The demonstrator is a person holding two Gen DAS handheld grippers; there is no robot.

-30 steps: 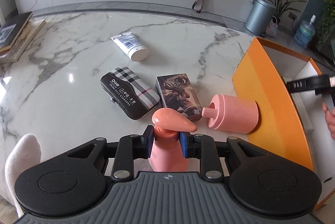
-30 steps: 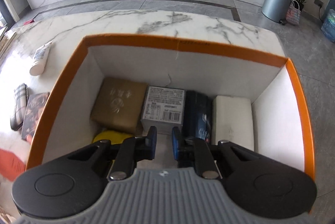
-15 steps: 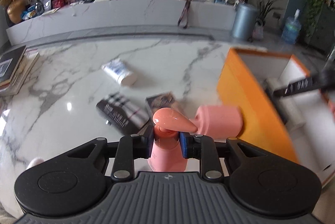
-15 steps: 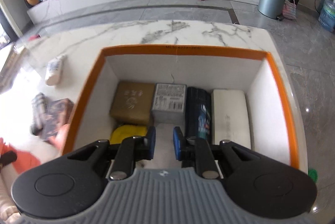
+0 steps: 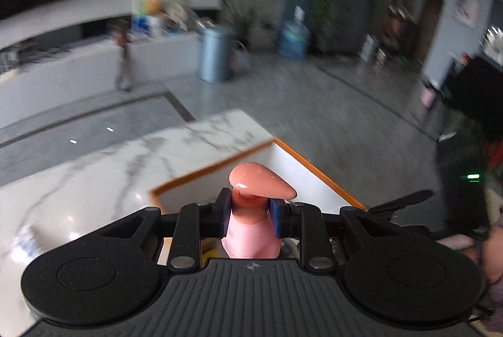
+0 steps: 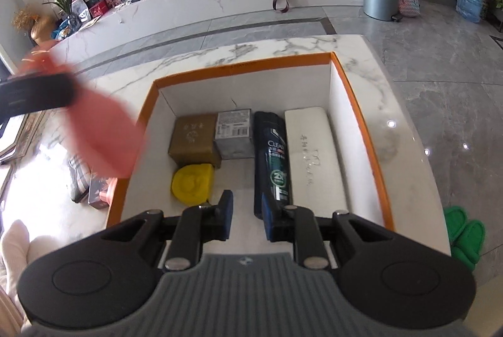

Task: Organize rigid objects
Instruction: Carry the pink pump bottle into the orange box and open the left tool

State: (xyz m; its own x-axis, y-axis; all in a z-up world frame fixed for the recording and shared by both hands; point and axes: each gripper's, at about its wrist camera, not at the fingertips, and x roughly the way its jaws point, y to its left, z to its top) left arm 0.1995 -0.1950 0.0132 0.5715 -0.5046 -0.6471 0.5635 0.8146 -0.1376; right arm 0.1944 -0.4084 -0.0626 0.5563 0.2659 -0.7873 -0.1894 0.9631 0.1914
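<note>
Left hand-held gripper [image 5: 248, 216] clamped on pink pump bottle [image 5: 250, 234], right hand-held gripper [image 6: 246, 216] parted, empty, above orange box [image 6: 355, 113]

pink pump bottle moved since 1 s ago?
Yes. The left tool has carried the pump bottle off the table, up and right to the orange box; its rim now lies just beyond.

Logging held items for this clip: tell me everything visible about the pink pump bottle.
The pink pump bottle looks like glossy plastic: a pale pink body topped by a darker salmon pump head whose teardrop spout points right. It stands upright, clamped at the neck between the blue pads of the left hand-held gripper, lifted over the orange-rimmed box. In the right wrist view it shows only as a pink blur at the box's left wall.
</note>
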